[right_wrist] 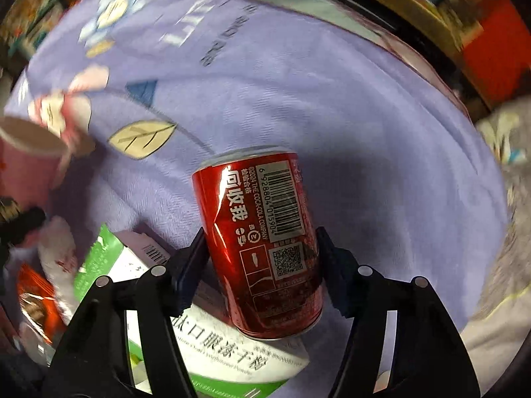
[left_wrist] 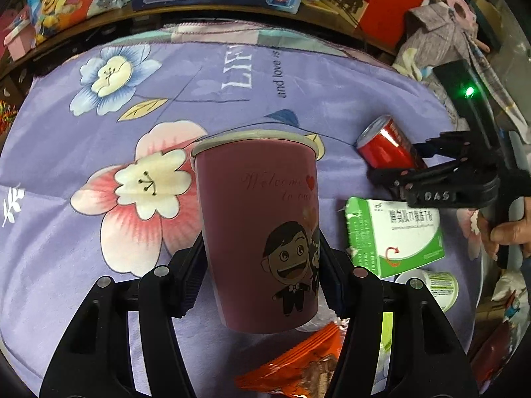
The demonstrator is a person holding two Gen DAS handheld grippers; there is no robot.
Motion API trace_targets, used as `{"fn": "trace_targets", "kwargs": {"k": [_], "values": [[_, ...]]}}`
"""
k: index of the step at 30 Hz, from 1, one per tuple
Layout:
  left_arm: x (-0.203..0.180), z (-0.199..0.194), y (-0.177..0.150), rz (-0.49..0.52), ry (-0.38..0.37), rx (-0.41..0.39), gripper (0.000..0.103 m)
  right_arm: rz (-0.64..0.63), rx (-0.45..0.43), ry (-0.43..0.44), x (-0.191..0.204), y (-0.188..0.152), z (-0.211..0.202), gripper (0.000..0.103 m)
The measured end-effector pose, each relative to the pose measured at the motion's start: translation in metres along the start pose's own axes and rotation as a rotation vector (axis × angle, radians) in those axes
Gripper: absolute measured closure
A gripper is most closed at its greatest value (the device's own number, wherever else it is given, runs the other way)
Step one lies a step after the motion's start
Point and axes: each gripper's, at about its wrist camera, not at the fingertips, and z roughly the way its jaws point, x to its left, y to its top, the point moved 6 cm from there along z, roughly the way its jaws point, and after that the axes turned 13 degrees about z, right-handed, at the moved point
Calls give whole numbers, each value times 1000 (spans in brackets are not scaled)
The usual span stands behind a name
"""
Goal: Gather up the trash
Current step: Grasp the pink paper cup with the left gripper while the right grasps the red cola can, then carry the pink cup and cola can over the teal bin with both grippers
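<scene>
My left gripper is shut on a pink paper cup with a cartoon couple printed on it; the cup's rim points away from me, over the purple floral blanket. The right gripper has both pads pressed on a red cola can, barcode side toward the camera. In the left wrist view the same can sits between the right gripper's fingers, to the right of the cup. The cup's rim shows at the left edge of the right wrist view.
A green and white medicine box lies under the can. An orange snack wrapper and a small white bottle lie near it. A person's hand holds the right gripper's handle. Boxes and clothes crowd the blanket's far edge.
</scene>
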Motion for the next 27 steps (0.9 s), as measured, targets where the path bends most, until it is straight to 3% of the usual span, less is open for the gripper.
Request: {"fn": "trace_targets", "kwargs": {"k": [10,16,27], "values": [[-56,-27,9,92,-26,-47,42,237,-92,65,-62,-44,-61,43],[-108,-43,3,166,-61,-58,42,349,-118,127,-91,-107,-93,43],[-254,-43,-19,369,-188,-32,42,648,-184,215,-187,-244,-129,43]]}}
